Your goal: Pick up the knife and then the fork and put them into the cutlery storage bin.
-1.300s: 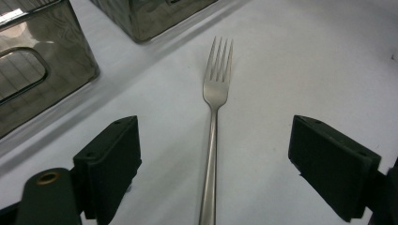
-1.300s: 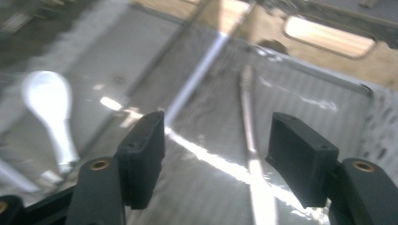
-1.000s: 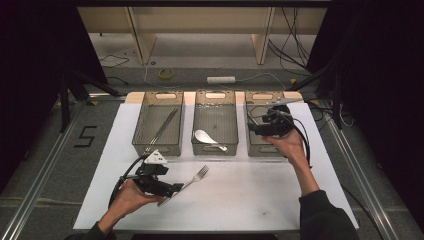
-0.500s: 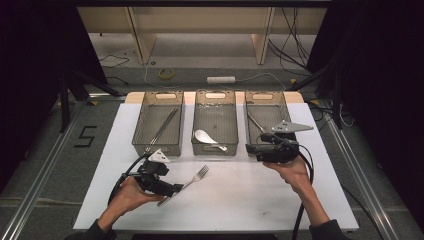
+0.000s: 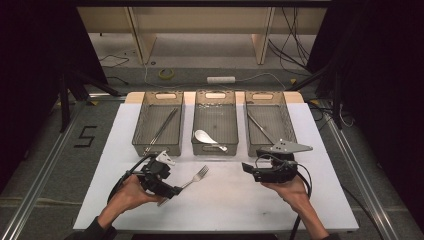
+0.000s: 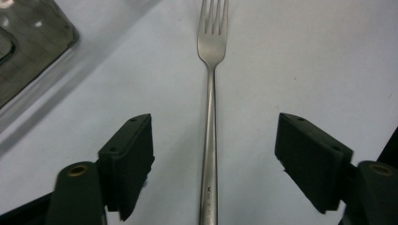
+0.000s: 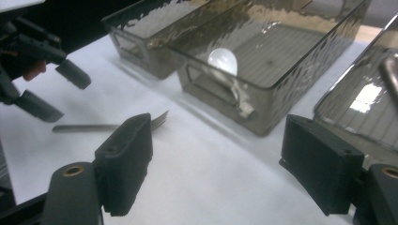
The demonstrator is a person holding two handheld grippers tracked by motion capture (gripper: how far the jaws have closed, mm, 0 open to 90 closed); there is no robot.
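- Silver metal fork (image 5: 194, 178): lies flat on the white table mat (image 5: 220, 210), in front of the three bins, tines toward the middle one. Its handle runs straight up the centre of the left gripper view (image 6: 209, 140), between the two black pads; that alignment suits a pinch across the slim handle.
- Left gripper (image 5: 172, 192): held low over the handle end. Its jaws have just been closing, yet daylight shows on both sides of the handle; no pad touches it, so the fork is not gripped.
- Right gripper (image 5: 246, 168): held sideways in front of the right bin, pointing toward the fork. Jaws stand wide, have just been opening, and carry nothing; probably kept free to assist or take over.
- Left smoked-plastic bin (image 5: 159, 127): holds long thin dark sticks, likely chopsticks, laid lengthwise.
- Middle smoked-plastic bin (image 5: 215, 150): holds one white ceramic soup spoon (image 5: 205, 137).
- Right smoked-plastic bin (image 5: 285, 125): holds a slim metal utensil (image 5: 260, 127); kind unclear. One sort per bin suggests sorting.
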